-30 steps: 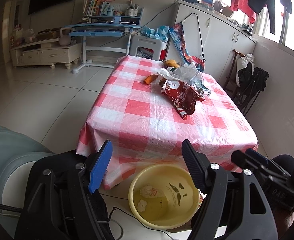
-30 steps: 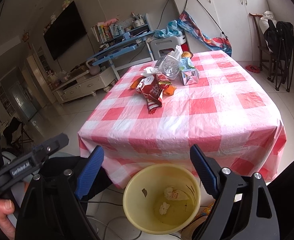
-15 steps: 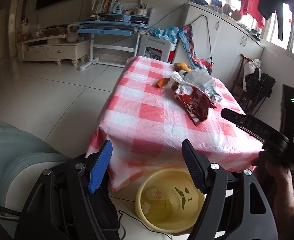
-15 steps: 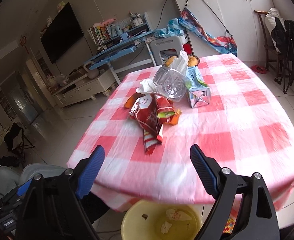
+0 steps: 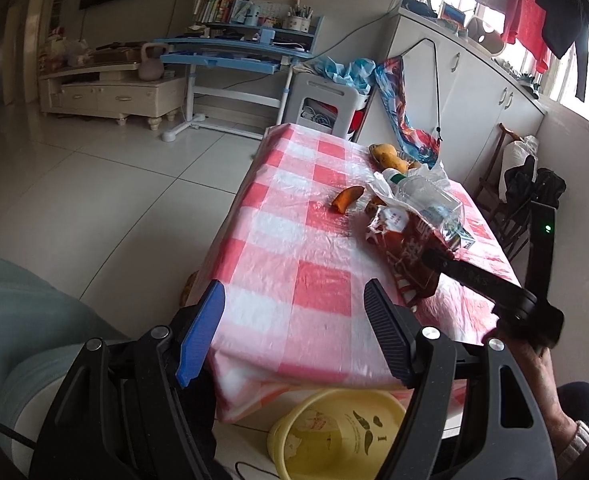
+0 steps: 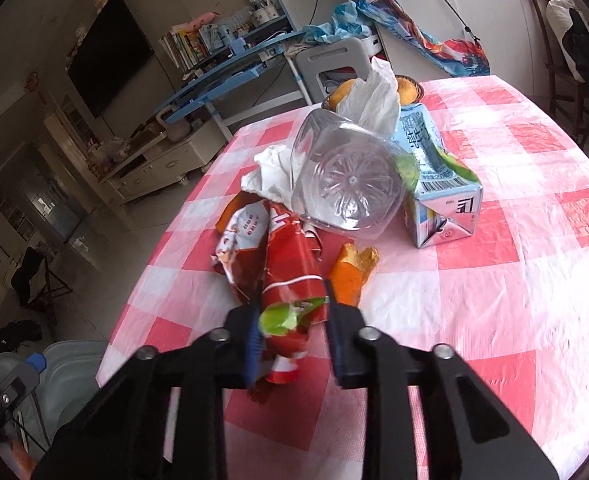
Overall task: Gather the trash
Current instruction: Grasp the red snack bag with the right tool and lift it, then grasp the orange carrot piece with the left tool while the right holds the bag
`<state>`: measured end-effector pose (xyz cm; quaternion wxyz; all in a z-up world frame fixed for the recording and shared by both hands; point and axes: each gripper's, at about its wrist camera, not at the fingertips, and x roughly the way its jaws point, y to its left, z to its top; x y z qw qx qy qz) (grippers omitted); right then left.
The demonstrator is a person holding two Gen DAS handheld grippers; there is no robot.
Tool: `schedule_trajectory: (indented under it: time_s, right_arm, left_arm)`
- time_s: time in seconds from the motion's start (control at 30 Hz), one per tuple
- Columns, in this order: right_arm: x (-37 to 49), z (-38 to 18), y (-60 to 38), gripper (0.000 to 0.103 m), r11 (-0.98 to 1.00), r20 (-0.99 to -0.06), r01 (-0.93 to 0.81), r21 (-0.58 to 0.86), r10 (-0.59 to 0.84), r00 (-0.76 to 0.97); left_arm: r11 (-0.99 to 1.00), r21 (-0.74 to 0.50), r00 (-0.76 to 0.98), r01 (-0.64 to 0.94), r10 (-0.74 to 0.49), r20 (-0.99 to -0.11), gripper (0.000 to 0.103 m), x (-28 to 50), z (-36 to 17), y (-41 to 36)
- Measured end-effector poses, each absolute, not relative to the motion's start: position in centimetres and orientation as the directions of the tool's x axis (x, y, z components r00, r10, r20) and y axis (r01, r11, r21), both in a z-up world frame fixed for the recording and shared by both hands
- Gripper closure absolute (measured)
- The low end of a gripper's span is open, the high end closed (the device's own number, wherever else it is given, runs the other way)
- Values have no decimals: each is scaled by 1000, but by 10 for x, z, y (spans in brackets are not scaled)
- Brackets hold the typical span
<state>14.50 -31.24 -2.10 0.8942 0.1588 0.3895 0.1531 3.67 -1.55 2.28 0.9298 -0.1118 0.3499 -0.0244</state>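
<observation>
A heap of trash lies on the pink checked table [image 5: 294, 248]: a red snack wrapper [image 6: 290, 264], a clear plastic bottle [image 6: 346, 184], a crushed drink carton [image 6: 442, 184], white tissue [image 6: 374, 92] and orange peel [image 6: 352, 276]. My right gripper [image 6: 292, 320] is closing, and its pads press on the near end of the red snack wrapper [image 5: 406, 252]. The left wrist view shows it reaching in from the right. My left gripper [image 5: 294, 336] hangs open and holds nothing at the table's near edge, above a yellow bin [image 5: 334, 440] on the floor.
Another orange peel [image 5: 347, 198] lies left of the heap, and fruit [image 5: 386, 156] sits behind it. A grey stool [image 5: 326, 100], a blue desk [image 5: 230, 52] and white cabinets [image 5: 474, 92] stand beyond the table. A pale armchair [image 5: 18, 320] is at the near left.
My right gripper moved forward over the table to the heap and closed on the red wrapper. My left gripper shifted toward the table, so the yellow bin slid to the bottom of its view.
</observation>
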Motion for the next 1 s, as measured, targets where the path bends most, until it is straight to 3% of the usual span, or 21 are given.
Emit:
schedule_trajectory:
  time_s: [0.37, 0.83, 0.9, 1.0]
  right_arm:
    - [69, -3, -348, 85, 875, -656, -152, 459, 449, 607]
    - [76, -22, -367, 85, 827, -634, -82, 556, 486, 601]
    - [75, -23, -369, 85, 822, -631, -80, 564, 492, 600]
    - [75, -25, -372, 85, 815, -625, -75, 575, 496, 603]
  left_arm:
    - [988, -149, 707, 48, -139, -693, 34, 155, 3, -53]
    - [991, -70, 633, 116, -128, -763, 34, 258, -34, -102]
    - [990, -65, 622, 127, -130, -772, 40, 266, -39, -105]
    - [986, -86, 602, 140, -154, -784, 67, 275, -44, -109]
